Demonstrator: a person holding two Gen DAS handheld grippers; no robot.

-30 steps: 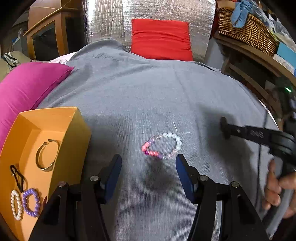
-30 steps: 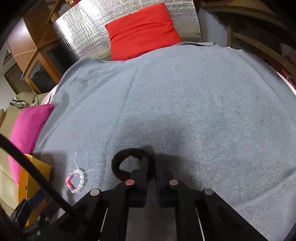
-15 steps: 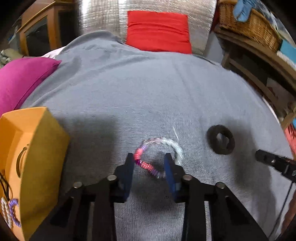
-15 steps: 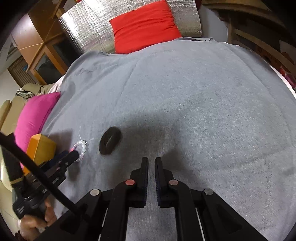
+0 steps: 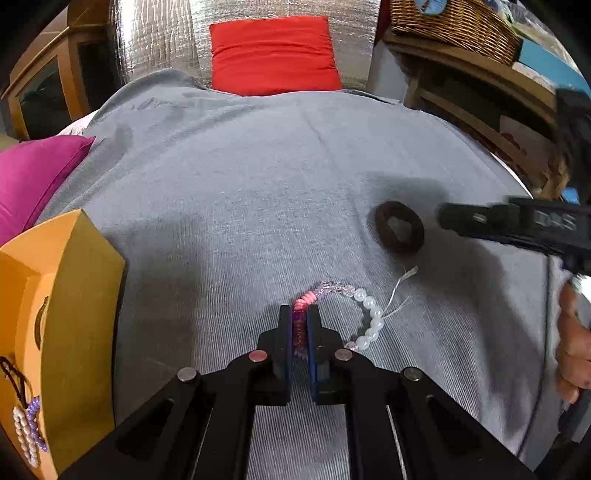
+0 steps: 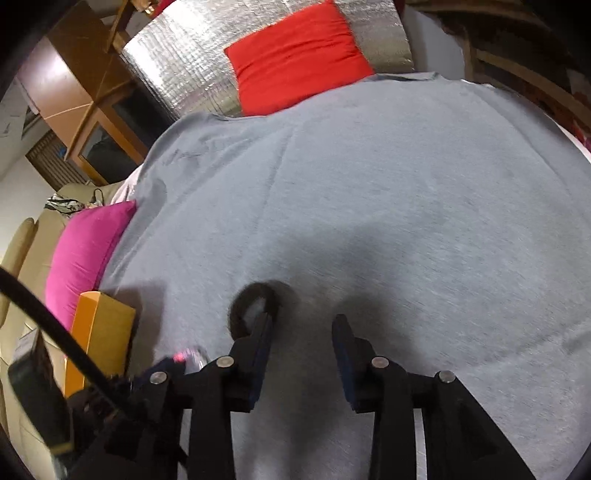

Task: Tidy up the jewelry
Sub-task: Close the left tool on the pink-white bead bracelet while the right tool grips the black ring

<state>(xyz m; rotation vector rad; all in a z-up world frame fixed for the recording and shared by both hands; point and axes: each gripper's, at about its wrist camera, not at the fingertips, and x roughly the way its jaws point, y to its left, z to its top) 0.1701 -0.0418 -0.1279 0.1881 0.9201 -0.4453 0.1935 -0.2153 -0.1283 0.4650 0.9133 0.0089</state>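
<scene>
A beaded bracelet (image 5: 372, 316) of pink, purple and white beads lies on the grey cloth (image 5: 258, 192). My left gripper (image 5: 299, 312) is shut on its pink stretch, and the rest of the loop curls off to the right. A black hair tie (image 5: 399, 227) lies flat beyond it. In the right wrist view the hair tie (image 6: 242, 297) sits at the left finger's tip. My right gripper (image 6: 303, 321) is there with its jaws opening, and only bare cloth shows between them. The orange box (image 5: 77, 295) stands at the left.
The box holds a white and a purple bead bracelet (image 5: 27, 430), a bangle and a black item. A magenta cushion (image 5: 33, 177) lies at the far left and a red cushion (image 5: 273, 55) at the back. A wicker basket (image 5: 454, 22) stands on shelving at the right, and a hand (image 5: 572, 350) is there too.
The left jaws came down around the bracelet and closed on its pink section. The right gripper drew back from the hair tie, then returned close to it and parted its jaws.
</scene>
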